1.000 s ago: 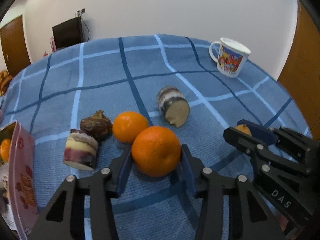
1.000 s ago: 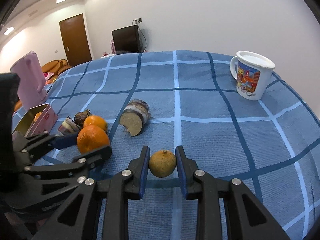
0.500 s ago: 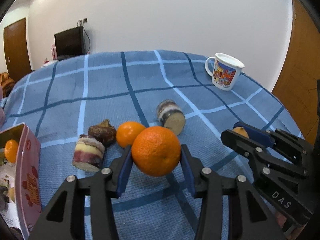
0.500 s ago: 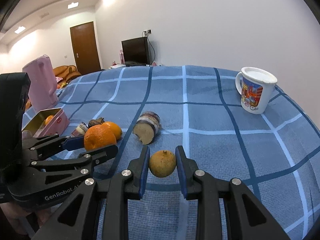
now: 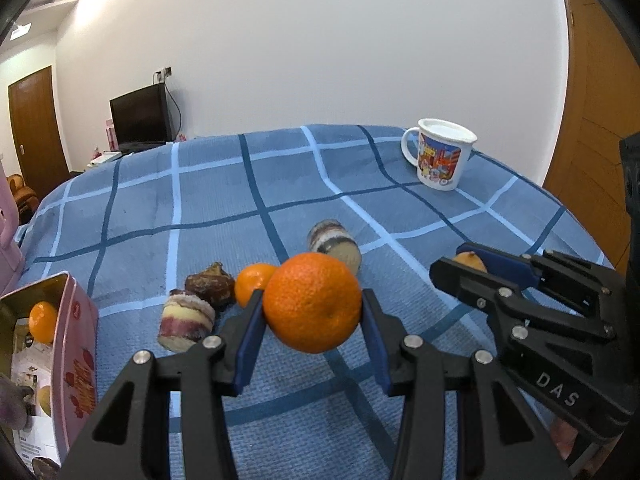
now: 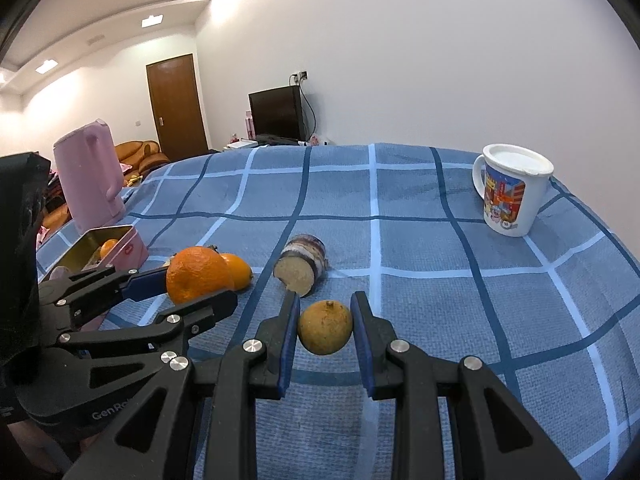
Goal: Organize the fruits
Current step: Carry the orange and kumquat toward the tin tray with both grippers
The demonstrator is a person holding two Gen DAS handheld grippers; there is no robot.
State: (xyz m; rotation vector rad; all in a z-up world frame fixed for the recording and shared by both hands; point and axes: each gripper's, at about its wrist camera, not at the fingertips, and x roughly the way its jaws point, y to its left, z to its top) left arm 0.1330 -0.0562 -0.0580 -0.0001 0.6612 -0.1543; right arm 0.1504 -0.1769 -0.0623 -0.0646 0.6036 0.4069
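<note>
Two fruits are held above the blue checked cloth (image 5: 224,200) on the worktop. At far left a pink tin (image 5: 78,356) stands open with a small orange (image 5: 43,320) inside. Next, the left hand-held gripper (image 5: 312,320) pinches a large orange (image 5: 313,307) between its blue pads, with a second small orange (image 5: 252,286) on the cloth just behind. Further right, the right hand-held gripper (image 6: 325,330) is clamped on a yellow-brown fruit (image 6: 325,332). A printed mug (image 6: 510,192) stands far right.
</note>
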